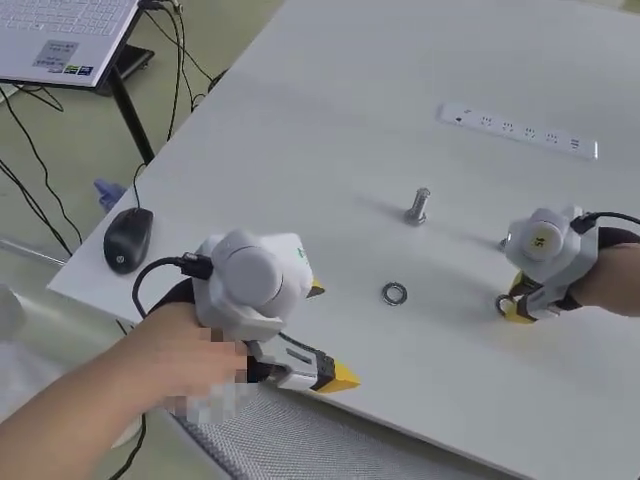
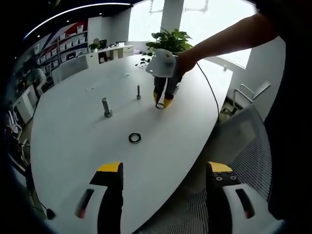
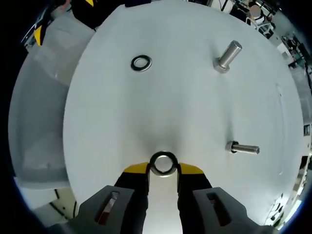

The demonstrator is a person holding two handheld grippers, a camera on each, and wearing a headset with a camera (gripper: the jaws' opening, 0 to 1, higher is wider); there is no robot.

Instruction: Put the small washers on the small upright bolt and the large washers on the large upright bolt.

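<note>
the right gripper [image 3: 163,171] pinches a washer [image 3: 163,153] between its tips.

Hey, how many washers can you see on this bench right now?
2. A loose washer lies flat on the table, near the large bolt. A held washer sits clamped in the right gripper. Others may be hidden from view.

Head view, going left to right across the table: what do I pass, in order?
Mouse → left gripper, jaws open → loose washer → large upright bolt → right gripper, jaws shut on the held washer.
</note>
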